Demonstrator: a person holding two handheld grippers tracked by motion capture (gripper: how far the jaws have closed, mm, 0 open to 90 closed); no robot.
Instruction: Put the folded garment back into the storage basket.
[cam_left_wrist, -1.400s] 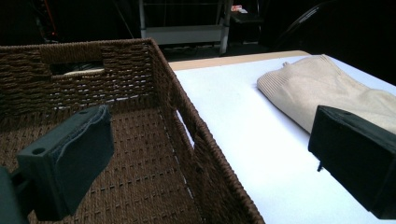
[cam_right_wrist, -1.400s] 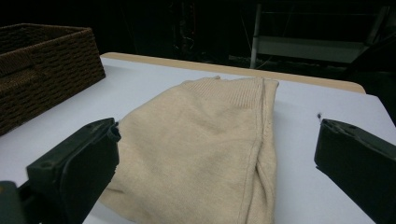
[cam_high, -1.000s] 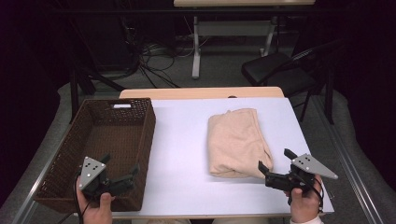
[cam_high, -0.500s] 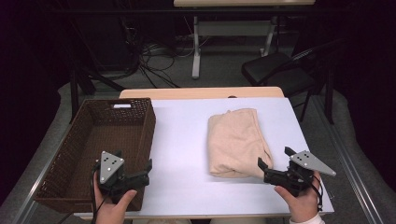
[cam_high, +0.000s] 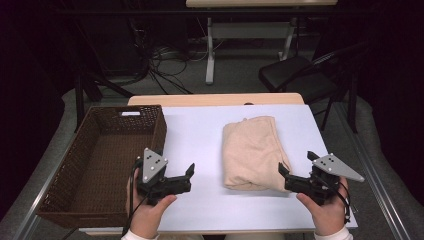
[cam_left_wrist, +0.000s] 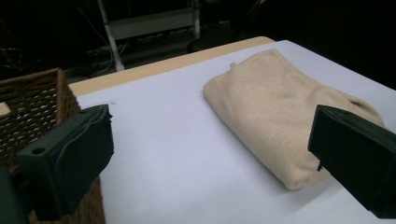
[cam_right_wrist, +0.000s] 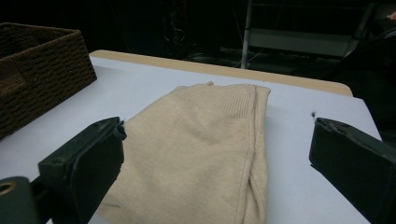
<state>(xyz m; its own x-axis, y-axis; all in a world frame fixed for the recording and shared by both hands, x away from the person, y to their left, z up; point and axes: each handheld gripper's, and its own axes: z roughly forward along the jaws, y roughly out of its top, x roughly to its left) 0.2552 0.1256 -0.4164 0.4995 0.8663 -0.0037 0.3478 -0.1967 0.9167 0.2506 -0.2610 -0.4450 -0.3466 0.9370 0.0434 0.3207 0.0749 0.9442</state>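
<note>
A folded beige sweater (cam_high: 252, 150) lies on the white table (cam_high: 200, 130), right of centre. A brown wicker basket (cam_high: 100, 160) stands empty at the table's left. My left gripper (cam_high: 177, 166) hovers just right of the basket's near corner, open, pointing toward the sweater with bare table between them. My right gripper (cam_high: 297, 162) is open at the sweater's near right corner. In the left gripper view the sweater (cam_left_wrist: 280, 112) lies ahead between the wide jaws of the left gripper (cam_left_wrist: 210, 154), with the basket (cam_left_wrist: 32, 102) at left. The right gripper (cam_right_wrist: 217, 158) frames the sweater (cam_right_wrist: 201, 140) closely.
A wooden strip (cam_high: 215, 99) runs along the table's far edge. Beyond it are a black chair (cam_high: 295, 75), a white table leg (cam_high: 210, 55) and cables on the floor (cam_high: 160, 60). Bare table surface lies between basket and sweater.
My left gripper has moved right, from over the basket's near corner out above the table toward the sweater. The right gripper has hardly moved.
</note>
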